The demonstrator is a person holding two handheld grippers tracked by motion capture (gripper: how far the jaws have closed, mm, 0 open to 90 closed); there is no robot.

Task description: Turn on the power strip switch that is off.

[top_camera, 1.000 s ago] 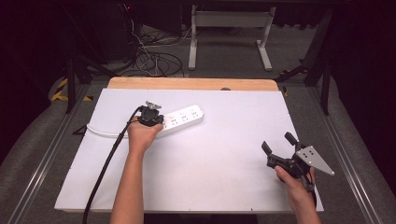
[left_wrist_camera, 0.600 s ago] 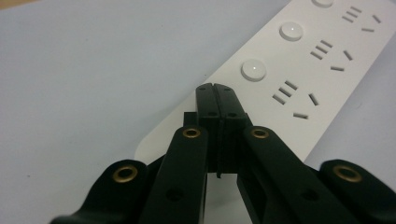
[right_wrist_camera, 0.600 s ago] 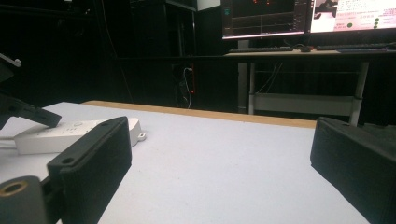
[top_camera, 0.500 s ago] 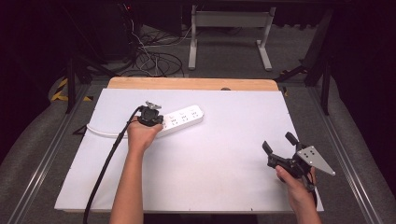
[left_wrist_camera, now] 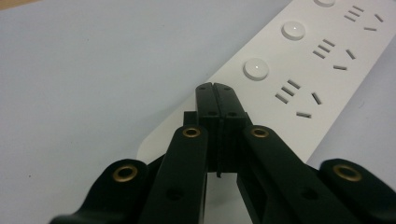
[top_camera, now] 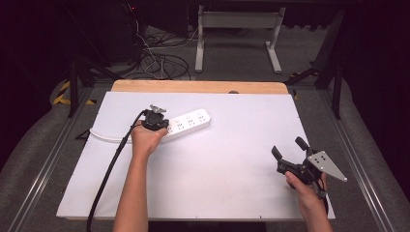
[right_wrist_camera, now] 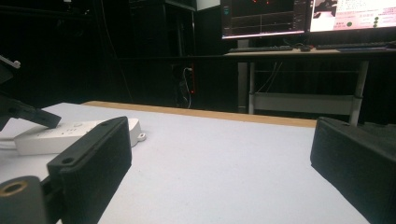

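A white power strip [top_camera: 188, 124] lies left of centre on the white table top [top_camera: 222, 164], its white cord running off to the left. My left gripper [top_camera: 155, 121] rests at the strip's left end, jaws shut and empty; in the left gripper view its tips [left_wrist_camera: 215, 88] sit on the power strip [left_wrist_camera: 299, 79], just short of a round white button [left_wrist_camera: 256, 69]. My right gripper [top_camera: 286, 148] is held open near the table's right front, with nothing between its jaws. In the right gripper view the power strip [right_wrist_camera: 70, 133] lies far off to the left.
A wooden strip [top_camera: 198, 87] edges the table's far side. Beyond it are tangled floor cables [top_camera: 154, 63] and a white desk frame [top_camera: 237, 29]. Monitors [right_wrist_camera: 303, 16] glow on a desk behind. A black cable [top_camera: 109, 174] trails from my left gripper to the front edge.
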